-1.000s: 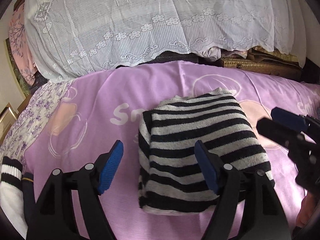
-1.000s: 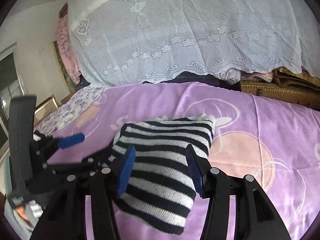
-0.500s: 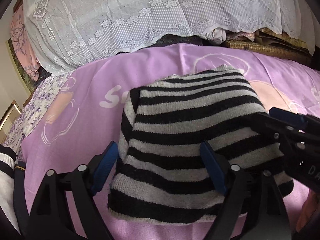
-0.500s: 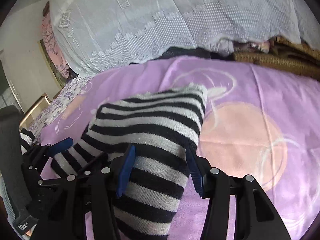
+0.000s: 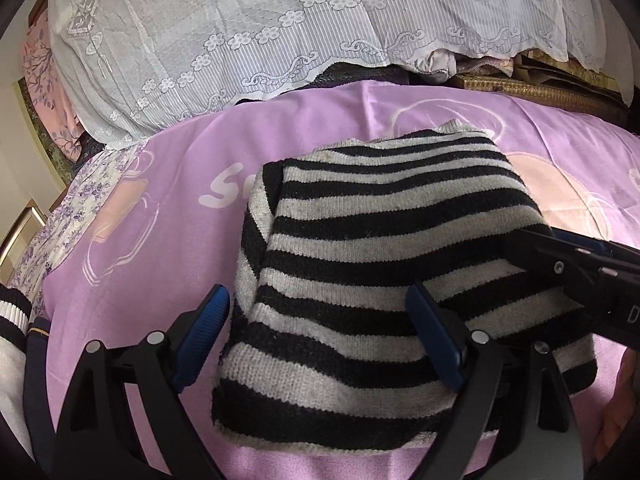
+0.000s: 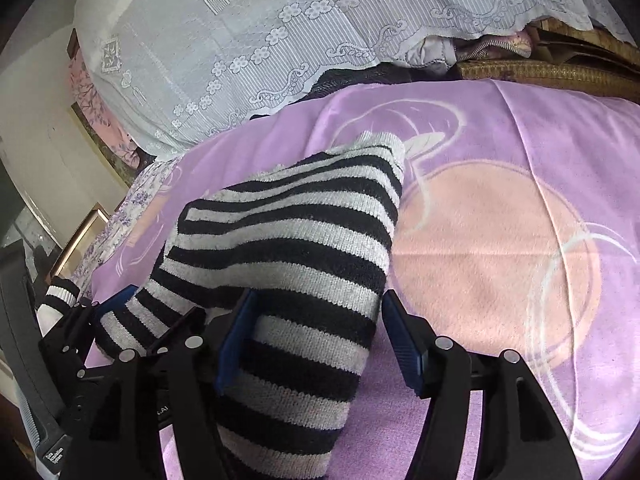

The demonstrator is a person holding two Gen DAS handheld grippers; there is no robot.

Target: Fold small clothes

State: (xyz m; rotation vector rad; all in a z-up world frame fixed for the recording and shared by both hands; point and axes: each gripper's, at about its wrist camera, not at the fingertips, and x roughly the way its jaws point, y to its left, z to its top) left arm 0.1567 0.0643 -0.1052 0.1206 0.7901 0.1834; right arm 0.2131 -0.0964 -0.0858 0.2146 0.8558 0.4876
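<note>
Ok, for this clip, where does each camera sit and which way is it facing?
Left wrist: on the left gripper, low over the folded striped sweater, facing the lace cover; own jaws open, right gripper entering from the right.
Right wrist: on the right gripper, facing the same way along the sweater's right edge; left gripper at lower left.
Shared: sweater, purple blanket, lace cover.

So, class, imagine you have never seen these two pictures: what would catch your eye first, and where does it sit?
First, the folded black-and-white striped sweater in the middle of each view, lying on the purple blanket. Next, the blue-padded fingers: the left gripper and the right gripper both stand open around its near edges. Behind, a white lace cover drapes over a pile at the far side of the blanket.
</note>
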